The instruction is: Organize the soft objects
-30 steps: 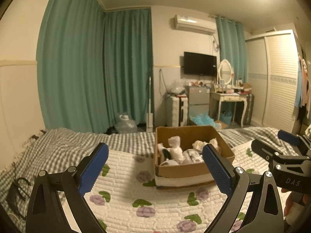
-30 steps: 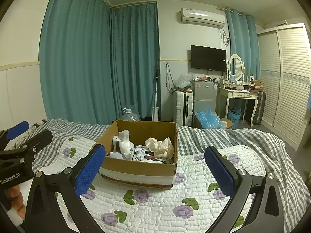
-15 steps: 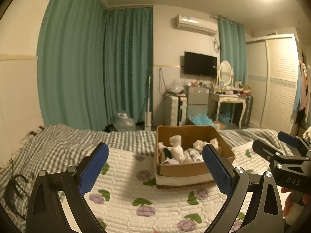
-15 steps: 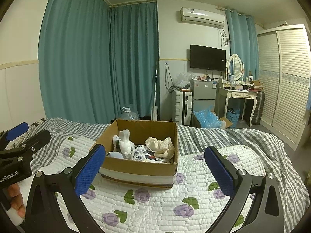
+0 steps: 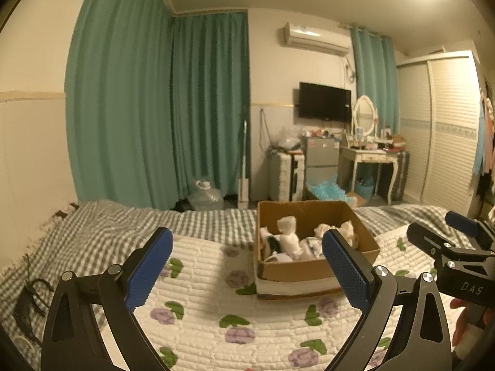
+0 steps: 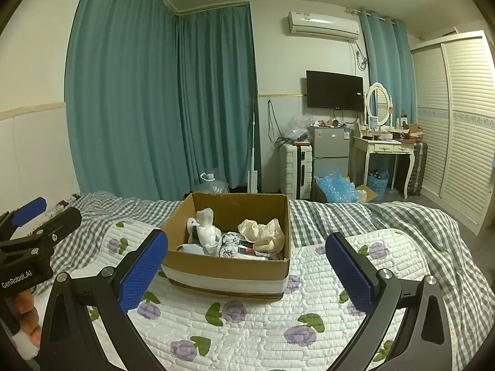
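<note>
Barely anything is changing: over the last second the left-wrist view is just tilting up a touch, so the ceiling light is sliding toward the top edge and the cardboard box [image 6: 229,247] is sitting slightly lower in frame. The right-wrist view is holding steady. The box and its contents are not shifting.

Left gripper [image 5: 247,266] is hovering with jaws spread wide, nothing between the pads. Right gripper [image 6: 246,266] is doing the same, spread and empty.

The soft objects are all lying inside the box, which is resting near the middle of the quilt [image 6: 247,334] on the bed: a white rolled cloth [image 6: 208,232] standing at its left, a cream crumpled fabric [image 6: 263,232] at its right, a printed packet [image 6: 235,245] between them. None is lying loose on the quilt. That fits either sorting finished or unpacking pending; I can't tell which.

Readable text: "GenRobot.AI" on the left gripper body in the right-wrist view, "DAS" on the right gripper body in the left-wrist view. Packet print is too small to read.
</note>
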Demonstrator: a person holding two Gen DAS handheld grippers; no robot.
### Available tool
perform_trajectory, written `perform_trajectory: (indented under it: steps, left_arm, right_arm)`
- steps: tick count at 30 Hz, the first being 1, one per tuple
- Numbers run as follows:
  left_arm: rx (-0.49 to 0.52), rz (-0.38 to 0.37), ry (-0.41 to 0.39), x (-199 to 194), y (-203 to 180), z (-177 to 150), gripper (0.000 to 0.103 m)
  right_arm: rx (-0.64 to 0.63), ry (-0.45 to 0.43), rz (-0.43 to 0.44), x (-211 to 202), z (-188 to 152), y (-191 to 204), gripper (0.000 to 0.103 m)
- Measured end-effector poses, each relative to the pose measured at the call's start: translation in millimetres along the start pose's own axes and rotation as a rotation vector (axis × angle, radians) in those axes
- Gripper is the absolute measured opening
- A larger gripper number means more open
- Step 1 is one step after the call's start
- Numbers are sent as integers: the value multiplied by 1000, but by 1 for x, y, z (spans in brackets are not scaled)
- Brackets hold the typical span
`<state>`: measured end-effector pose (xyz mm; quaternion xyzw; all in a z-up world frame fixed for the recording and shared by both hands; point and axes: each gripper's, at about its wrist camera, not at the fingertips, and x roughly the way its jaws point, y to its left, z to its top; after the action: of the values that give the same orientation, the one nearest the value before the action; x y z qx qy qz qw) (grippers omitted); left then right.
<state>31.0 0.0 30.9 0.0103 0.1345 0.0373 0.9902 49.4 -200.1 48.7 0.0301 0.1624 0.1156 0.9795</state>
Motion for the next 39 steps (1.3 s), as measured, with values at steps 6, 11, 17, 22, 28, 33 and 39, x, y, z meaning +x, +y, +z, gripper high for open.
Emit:
perform_trajectory:
  steps: [6,11,17,22,28,33,39]
  left_arm:
    - [-1,-10,-17,-4,-4,1,99]
    - [0,-21,-2,2,-4,-2,99]
    - [-19,-22,7,5,0,-3,99]
    - [-21,-24,8,6,1,-3,99]
    - [-11,-13,18,8,1,-5,99]
    - [-6,11,14,5,-1,-3,99]
    - [21,22,6,4,-8,-2,99]
  right_arm:
    - [1,-12,-14,-3,4,0,102]
    - [-12,-12,-24,0,2,3,102]
    - [-21,1,-26,4,0,6,102]
    - [-24,0,-29,4,0,8,102]
    - [-19,0,-6,6,-4,7,102]
    - [-1,9,14,7,-5,0,102]
    - [13,1,20,9,-3,-6,102]
